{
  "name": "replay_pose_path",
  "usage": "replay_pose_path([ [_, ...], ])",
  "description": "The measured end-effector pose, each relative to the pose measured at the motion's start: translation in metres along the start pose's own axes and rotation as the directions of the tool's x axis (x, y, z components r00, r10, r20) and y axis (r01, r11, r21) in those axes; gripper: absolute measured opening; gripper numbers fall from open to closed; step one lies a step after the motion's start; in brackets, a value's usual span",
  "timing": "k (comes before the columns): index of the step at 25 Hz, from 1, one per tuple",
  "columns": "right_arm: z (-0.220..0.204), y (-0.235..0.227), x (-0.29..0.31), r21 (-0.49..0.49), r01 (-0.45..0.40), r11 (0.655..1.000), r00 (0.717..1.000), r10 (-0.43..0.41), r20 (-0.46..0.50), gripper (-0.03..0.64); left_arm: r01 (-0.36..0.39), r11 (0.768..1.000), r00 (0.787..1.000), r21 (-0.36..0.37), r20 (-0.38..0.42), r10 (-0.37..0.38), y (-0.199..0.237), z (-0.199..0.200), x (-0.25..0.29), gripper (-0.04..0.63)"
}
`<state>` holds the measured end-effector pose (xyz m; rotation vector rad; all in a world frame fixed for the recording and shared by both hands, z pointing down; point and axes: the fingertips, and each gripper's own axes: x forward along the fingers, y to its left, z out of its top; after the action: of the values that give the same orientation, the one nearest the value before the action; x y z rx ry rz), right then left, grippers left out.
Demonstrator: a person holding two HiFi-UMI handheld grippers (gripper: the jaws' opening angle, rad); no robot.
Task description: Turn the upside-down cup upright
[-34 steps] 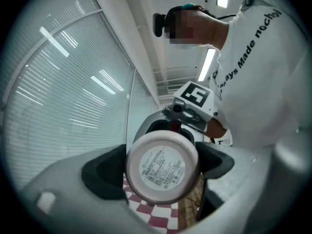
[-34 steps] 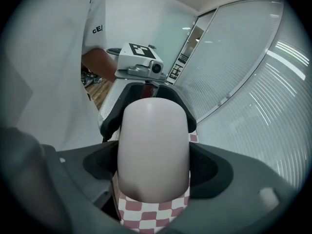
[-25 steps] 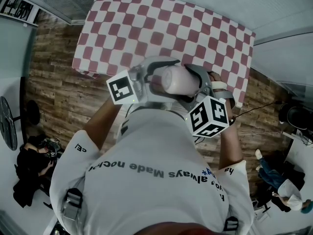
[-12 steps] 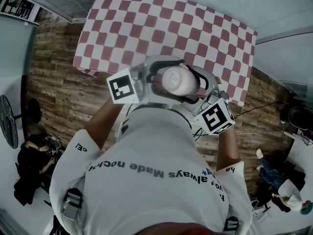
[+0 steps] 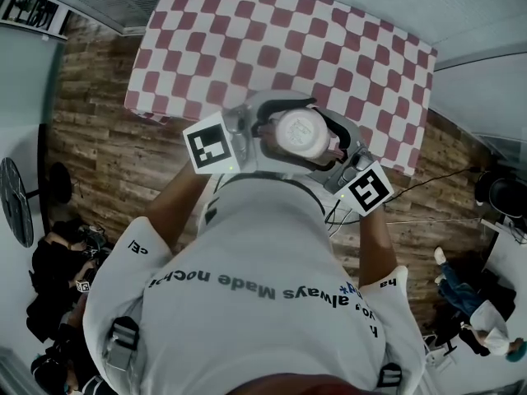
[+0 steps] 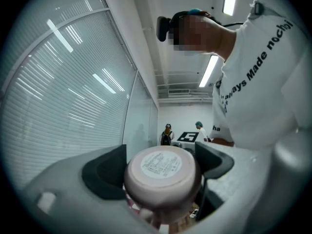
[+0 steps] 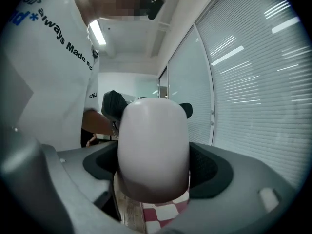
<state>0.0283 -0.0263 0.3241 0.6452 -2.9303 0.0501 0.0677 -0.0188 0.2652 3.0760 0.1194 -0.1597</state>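
Looking at a pale pink cup [image 5: 300,132] up in mid-air, just over the near edge of the red-and-white checkered worktop [image 5: 247,39], not touching it. Clamped from the right side by the right gripper [image 7: 153,165], with the dark pads [image 7: 209,167] pressed onto both flanks of the body, so definitely grasping the cup. Straddled from the other side by the left gripper [image 6: 161,168] too, with jaws spread wide and pads [image 6: 105,172] sitting just beside the cup's sides. No obvious squeeze there, so calling that one loose. Not upright yet: closed bottom end with its round paper label [image 6: 161,164] tilted up toward the head view. Mouth end down toward the checkered cloth. Held close in front of a white T-shirt [image 5: 272,286], above a wood-plank floor [image 5: 90,155].
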Motion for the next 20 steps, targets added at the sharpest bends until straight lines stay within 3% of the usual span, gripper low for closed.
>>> replay_pose_path([
  [6,-0.011,-0.003,0.001,0.055,0.003,0.998,0.997,-0.008,0.081,0.422,0.0,1.0,0.999,-0.003,-0.036,0.0,0.003,-0.012,0.005,0.442],
  [20,-0.071,-0.017,0.013,0.092,0.016,0.996,0.997,-0.023,0.073,0.422,0.033,0.999,0.992,0.026,-0.121,-0.03,0.018,-0.07,0.007,0.439],
])
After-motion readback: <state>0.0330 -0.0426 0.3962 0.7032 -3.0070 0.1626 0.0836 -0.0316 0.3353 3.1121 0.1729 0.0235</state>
